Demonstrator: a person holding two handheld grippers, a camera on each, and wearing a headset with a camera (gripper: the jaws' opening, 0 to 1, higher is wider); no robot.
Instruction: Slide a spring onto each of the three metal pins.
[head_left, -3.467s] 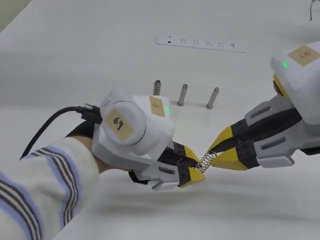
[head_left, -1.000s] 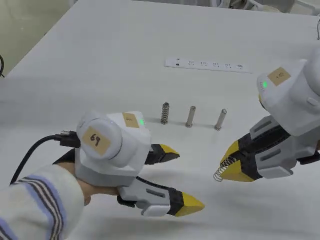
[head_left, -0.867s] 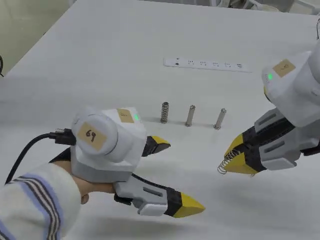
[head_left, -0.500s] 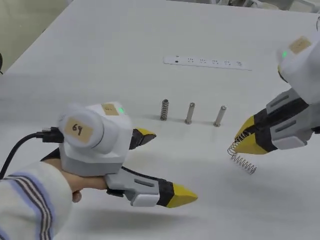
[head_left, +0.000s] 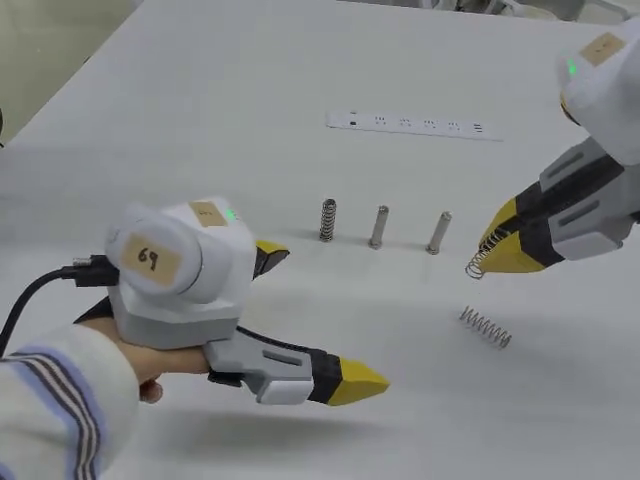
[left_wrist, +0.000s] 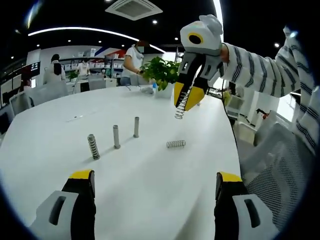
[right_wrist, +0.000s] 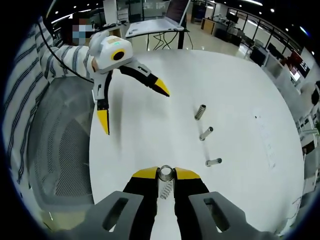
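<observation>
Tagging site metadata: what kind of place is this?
Probably an open-plan office or lab: a large white table, a potted plant, a ceiling air vent, and other people beyond.

**Head view.** Illumination is bright, even and diffuse, coming from above. The white matte tabletop (head_left: 200, 90) shows no hard glare. A soft, wide shadow lies under the white-and-black left gripper with yellow tips (head_left: 325, 315). Focus is sharp across the frame.

**Left gripper view.** The light sources are a curved ceiling light strip (left_wrist: 90, 31) and small recessed spot lamps (left_wrist: 155, 21). The tall window (left_wrist: 287, 107) at the right is overexposed.

**Both gripper views.** Straight lines bow strongly toward the edges.

**Right gripper view.** The thin coiled steel spring (right_wrist: 164, 187) at bottom centre is crisp. The distant room is softer.
</observation>
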